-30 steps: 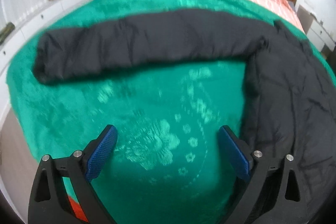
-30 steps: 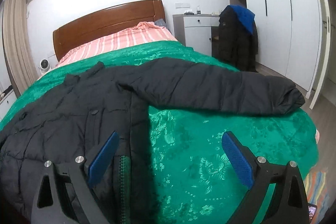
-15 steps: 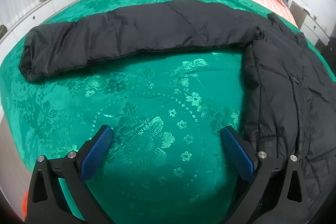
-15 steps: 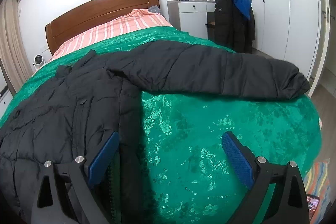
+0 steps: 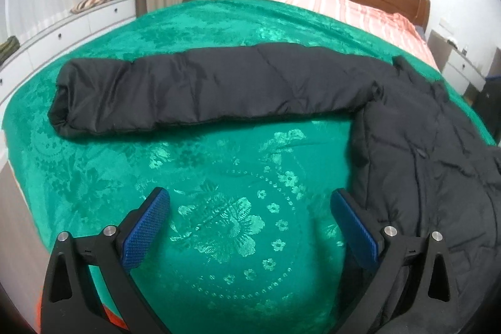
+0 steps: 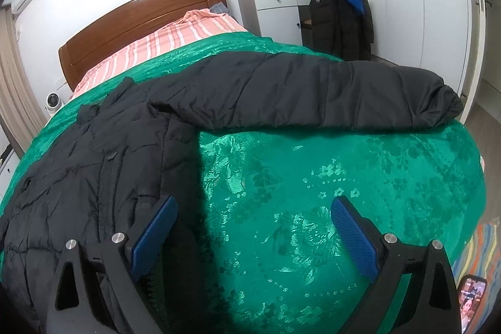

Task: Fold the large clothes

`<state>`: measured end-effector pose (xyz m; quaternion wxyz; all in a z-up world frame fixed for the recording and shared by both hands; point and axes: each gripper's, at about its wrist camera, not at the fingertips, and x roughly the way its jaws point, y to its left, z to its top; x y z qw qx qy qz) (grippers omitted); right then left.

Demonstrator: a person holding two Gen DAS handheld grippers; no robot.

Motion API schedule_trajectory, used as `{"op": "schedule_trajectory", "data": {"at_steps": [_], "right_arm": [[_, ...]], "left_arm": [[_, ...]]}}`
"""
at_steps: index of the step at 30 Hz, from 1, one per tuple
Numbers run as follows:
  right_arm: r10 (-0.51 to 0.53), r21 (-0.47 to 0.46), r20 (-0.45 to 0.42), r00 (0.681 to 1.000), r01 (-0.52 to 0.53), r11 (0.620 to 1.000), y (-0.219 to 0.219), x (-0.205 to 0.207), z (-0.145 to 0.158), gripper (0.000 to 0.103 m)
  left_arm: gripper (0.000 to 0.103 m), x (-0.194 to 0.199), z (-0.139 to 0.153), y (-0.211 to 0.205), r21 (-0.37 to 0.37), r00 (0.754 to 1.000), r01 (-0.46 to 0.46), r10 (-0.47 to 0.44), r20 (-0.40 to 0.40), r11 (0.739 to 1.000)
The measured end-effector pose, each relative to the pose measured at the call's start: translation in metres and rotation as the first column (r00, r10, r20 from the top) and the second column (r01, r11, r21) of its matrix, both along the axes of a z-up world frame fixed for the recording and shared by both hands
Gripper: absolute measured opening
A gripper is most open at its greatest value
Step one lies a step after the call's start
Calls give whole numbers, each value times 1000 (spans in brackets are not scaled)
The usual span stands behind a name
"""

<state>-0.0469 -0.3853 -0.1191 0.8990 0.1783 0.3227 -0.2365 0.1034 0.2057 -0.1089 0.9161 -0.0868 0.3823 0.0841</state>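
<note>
Puffy quilted black jacket point(image 5: 422, 140) on embossed green blanket point(image 5: 219, 208)

The black puffer jacket point(image 5: 438, 165) runs off the right edge and lower right corner of the left wrist frame, so its body and hem are cut off there. In the right wrist frame the jacket point(image 6: 94, 171) spills past the lower left edge, its zipper partly hidden behind the right claw point(image 6: 252, 205). A phone point(image 6: 471, 291) sits clipped at the lower right, its screen too small to read. On the white cabinet point(image 6: 275, 10) at upper centre, small items are too tiny to name. Something orange point(image 5: 108, 316) peeks from behind the left claw point(image 5: 249, 197), unidentifiable.
</note>
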Motion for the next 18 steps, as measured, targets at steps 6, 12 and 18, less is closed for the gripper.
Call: {"op": "schedule_trajectory", "data": {"at_steps": [6,12,18], "right_arm": [[-16,21,-9,1000,16,1000,-3,0,-3,98],[-20,22,-22,1000,21,1000,-3,2,-5,98],[-23,28,-23,999,24,999,-4,3,-6,98]], "left_arm": [[102,0,-1,-1,14,1000,-3,3,-3,1000],[102,-2,-2,4,8,1000,-28,28,-13,1000],[102,-3,-2,6,6,999,-42,42,-11,999]]}}
